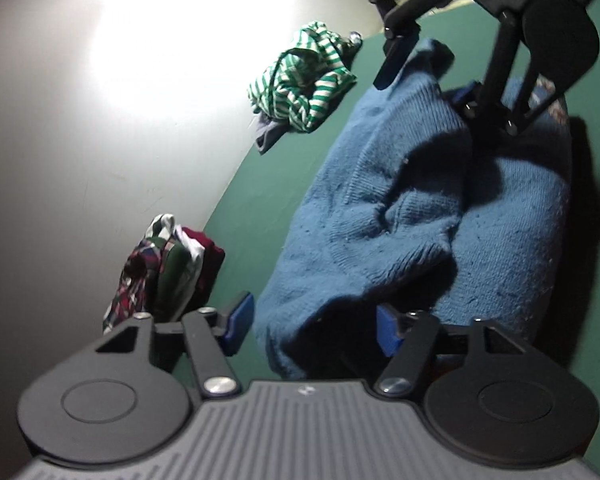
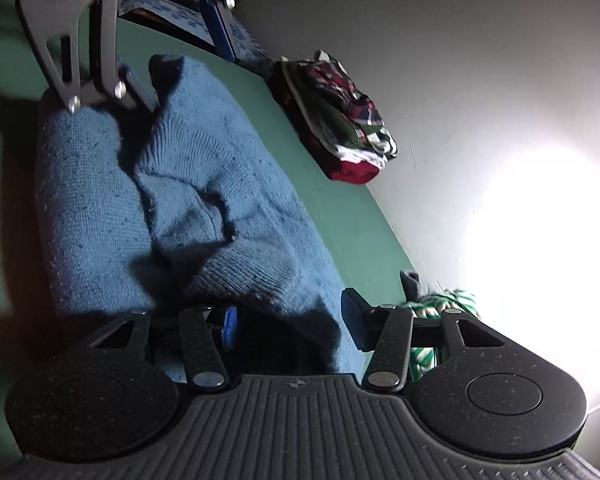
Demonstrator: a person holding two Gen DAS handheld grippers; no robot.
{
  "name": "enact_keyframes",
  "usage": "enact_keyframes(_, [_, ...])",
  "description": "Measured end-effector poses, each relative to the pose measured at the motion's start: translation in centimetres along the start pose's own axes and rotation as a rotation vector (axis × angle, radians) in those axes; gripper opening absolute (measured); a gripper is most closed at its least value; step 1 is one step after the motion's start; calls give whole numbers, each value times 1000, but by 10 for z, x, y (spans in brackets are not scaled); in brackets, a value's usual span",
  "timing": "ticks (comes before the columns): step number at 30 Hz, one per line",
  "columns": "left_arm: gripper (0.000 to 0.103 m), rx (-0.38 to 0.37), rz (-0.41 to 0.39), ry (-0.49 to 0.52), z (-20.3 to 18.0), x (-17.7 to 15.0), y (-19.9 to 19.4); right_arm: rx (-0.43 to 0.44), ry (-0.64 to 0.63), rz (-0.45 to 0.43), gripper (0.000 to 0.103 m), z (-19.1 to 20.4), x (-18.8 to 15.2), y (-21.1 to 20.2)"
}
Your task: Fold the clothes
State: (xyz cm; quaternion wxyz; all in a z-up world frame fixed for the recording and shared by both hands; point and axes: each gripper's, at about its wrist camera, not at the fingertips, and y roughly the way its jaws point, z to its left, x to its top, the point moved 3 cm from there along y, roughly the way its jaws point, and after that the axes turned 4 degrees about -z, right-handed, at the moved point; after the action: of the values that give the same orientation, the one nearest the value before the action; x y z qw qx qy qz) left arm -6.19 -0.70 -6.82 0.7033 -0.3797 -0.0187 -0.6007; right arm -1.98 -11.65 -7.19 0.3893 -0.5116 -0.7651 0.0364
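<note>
A blue knitted sweater (image 1: 420, 200) lies folded in a thick bundle on the green table (image 1: 268, 184). My left gripper (image 1: 314, 326) stands open at the sweater's near end, and a fold of knit lies loosely between its blue pads without being pinched. At the opposite end, my right gripper (image 1: 428, 76) is also open, one finger on each side of a raised corner. In the right wrist view the sweater (image 2: 140, 184) fills the middle, with the right gripper (image 2: 292, 324) straddling its edge and the left gripper (image 2: 180, 60) at the far end.
A crumpled green-and-white striped garment (image 1: 300, 84) lies near the table's edge, also seen as the striped garment (image 2: 440, 304). A stack of folded clothes (image 1: 168, 272), plaid on top, sits at the same edge, shown again as the folded stack (image 2: 340, 120). A pale wall with bright glare lies beyond.
</note>
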Motion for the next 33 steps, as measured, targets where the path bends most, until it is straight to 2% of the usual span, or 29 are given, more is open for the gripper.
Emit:
enact_keyframes(2, [39, -15, -2, 1, -2, 0, 4, 22, 23, 9, 33, -3, -1, 3])
enact_keyframes(4, [29, -27, -17, 12, -5, -1, 4, 24, 40, 11, 12, -5, -3, 4])
enact_keyframes(9, [20, -40, -32, -23, 1, -3, -10, 44, 68, -8, 9, -10, -1, -4])
enact_keyframes(17, [17, -88, -43, -132, 19, -7, -41, 95, 100, -24, 6, -17, 3, -30])
enact_keyframes(20, [18, -77, -33, -152, 21, -9, -38, 107, 103, -19, 6, -16, 3, -32])
enact_keyframes(21, [26, -70, -32, -150, 21, -10, -36, 111, 103, -16, 6, -15, 2, -31])
enact_keyframes(24, [38, -39, -45, -74, 9, -10, -28, 111, 86, 3, 7, -8, -1, -21])
enact_keyframes(27, [46, -56, -47, -44, 2, -8, -20, 87, 55, -4, 14, 1, -2, -12])
enact_keyframes(28, [50, -59, -46, -33, 0, -8, -17, 87, 47, -6, 20, 3, -2, -10])
enact_keyframes(29, [59, -56, -46, -14, -2, -8, -15, 86, 38, -9, 32, 4, -2, -9])
enact_keyframes(31, [60, -53, -49, 21, -6, -10, -11, 81, 15, -19, 40, 8, -2, -7])
enact_keyframes(33, [54, -58, -56, 42, -8, -9, -9, 76, -11, -29, 40, 11, -2, -5])
